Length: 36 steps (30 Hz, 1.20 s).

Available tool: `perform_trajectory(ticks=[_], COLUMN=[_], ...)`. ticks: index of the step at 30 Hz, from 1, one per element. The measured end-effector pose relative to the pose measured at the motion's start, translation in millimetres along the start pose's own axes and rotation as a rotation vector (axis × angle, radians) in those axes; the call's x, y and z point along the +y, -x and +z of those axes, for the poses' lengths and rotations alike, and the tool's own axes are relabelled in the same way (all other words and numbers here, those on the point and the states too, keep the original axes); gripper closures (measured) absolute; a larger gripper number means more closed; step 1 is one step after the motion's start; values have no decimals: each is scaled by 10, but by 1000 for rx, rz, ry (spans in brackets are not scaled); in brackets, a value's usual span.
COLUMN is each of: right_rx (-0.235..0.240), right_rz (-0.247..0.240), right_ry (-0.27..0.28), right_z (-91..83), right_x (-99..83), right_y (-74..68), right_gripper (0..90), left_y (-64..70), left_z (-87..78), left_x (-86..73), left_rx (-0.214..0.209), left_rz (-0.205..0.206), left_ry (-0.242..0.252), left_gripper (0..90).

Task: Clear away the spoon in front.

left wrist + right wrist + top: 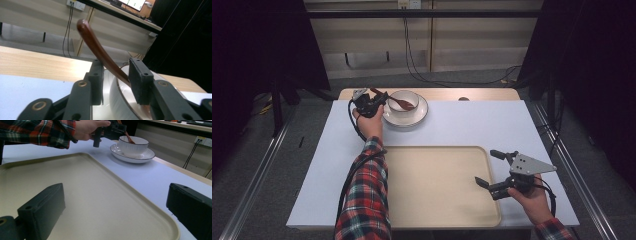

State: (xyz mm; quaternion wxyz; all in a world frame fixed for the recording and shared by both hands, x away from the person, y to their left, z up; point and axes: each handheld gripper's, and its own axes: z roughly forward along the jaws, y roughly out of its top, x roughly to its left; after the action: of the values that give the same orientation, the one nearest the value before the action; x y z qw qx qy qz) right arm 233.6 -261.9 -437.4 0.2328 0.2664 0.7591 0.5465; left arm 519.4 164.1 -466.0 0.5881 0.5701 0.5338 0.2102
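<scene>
Spoon (100, 53) handle slants up out of the bowl (404, 102) on its saucer (419, 116) at the table's far edge, running between the left gripper (381, 102)'s jaws, which look closed on it. Right gripper (488, 169) hangs spread wide over the tray (437, 200), well apart.

Grey floor (452, 80) meets a beige wall (377, 42) (black curtains (592, 60) flank it).

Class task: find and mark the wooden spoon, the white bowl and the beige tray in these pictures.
wooden spoon (98, 51), left gripper view, middle of its brown handle.
white bowl (132, 147), right gripper view, its outer wall.
beige tray (437, 185), high view, its bare floor.
</scene>
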Motion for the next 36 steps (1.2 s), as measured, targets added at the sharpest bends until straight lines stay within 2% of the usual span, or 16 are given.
perform_trajectory(ticks=[7,11,12,18,22,23,25,27,30,36], right_rx=[-1,15,15,16,21,21,17,21,23,24], right_rz=[3,2,5,8,3,3,5,2,5,-4], right_ry=[1,-8,-12,-11,-9,-9,-5,-4,-9,-4], right_z=[5,8,5,5,7,7,10,13,7,11], right_x=[-1,-2,-3,-3,-3,-3,-4,-4,-2,-4], right_y=[0,2,-2,-3,-3,-3,-8,-6,-4,-6], right_gripper=[17,18,18,18,19,19,19,19,19,19], left_y=[73,125,129,200,232,241,249,276,285,314], left_z=[-15,-22,-36,-52,-71,-73,-84,-86,-114,-177], left_x=[39,81,97,169,209,218,241,267,318,441], left_rx=[-27,-45,-57,-90,-107,-119,-122,-119,-134,-157], left_rz=[9,9,24,20,28,18,32,19,29,3], left_ry=[19,33,24,56,61,68,68,78,82,104], left_gripper=[706,737,750,830,838,838,839,840,840,842])
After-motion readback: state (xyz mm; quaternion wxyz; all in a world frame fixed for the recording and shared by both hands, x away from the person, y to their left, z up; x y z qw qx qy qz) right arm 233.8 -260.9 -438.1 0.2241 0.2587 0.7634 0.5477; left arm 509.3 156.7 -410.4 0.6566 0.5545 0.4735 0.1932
